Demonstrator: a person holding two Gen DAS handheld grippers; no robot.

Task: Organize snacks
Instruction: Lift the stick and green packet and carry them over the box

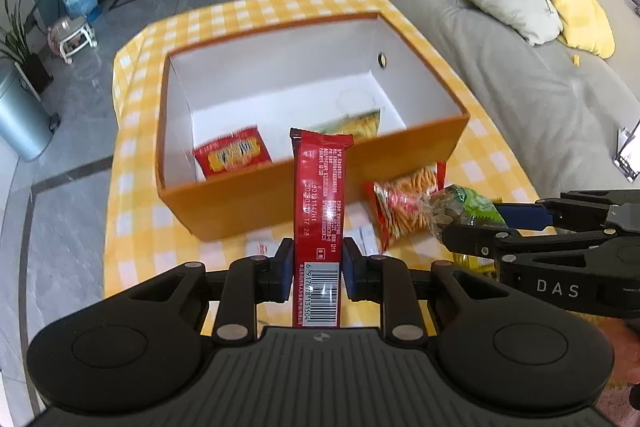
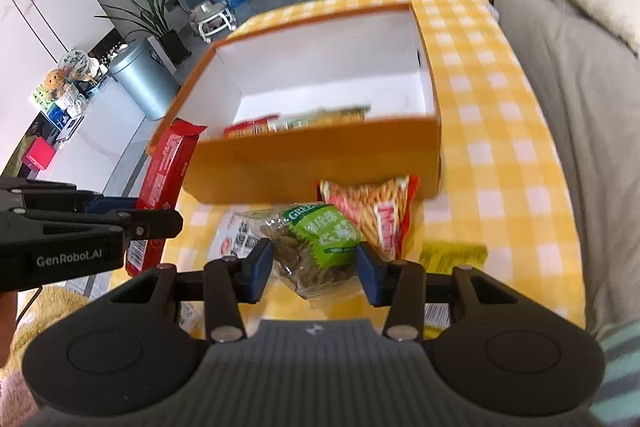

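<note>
My left gripper (image 1: 318, 269) is shut on a long red snack bar (image 1: 322, 195) and holds it upright just in front of the orange box (image 1: 256, 199). The bar also shows in the right wrist view (image 2: 162, 179). My right gripper (image 2: 314, 267) is shut on a clear bag with a green label (image 2: 320, 243), held above the table before the box (image 2: 312, 163). In the box lie a red packet (image 1: 232, 155) and a yellow-green packet (image 1: 356, 125).
A red-orange bag of stick snacks (image 2: 376, 211) lies on the yellow checked tablecloth (image 2: 500, 155) against the box front, with a white packet (image 2: 236, 239) and a yellow packet (image 2: 452, 255) nearby. A grey sofa (image 1: 532, 83) flanks the table's right. A metal bin (image 1: 20, 123) stands left.
</note>
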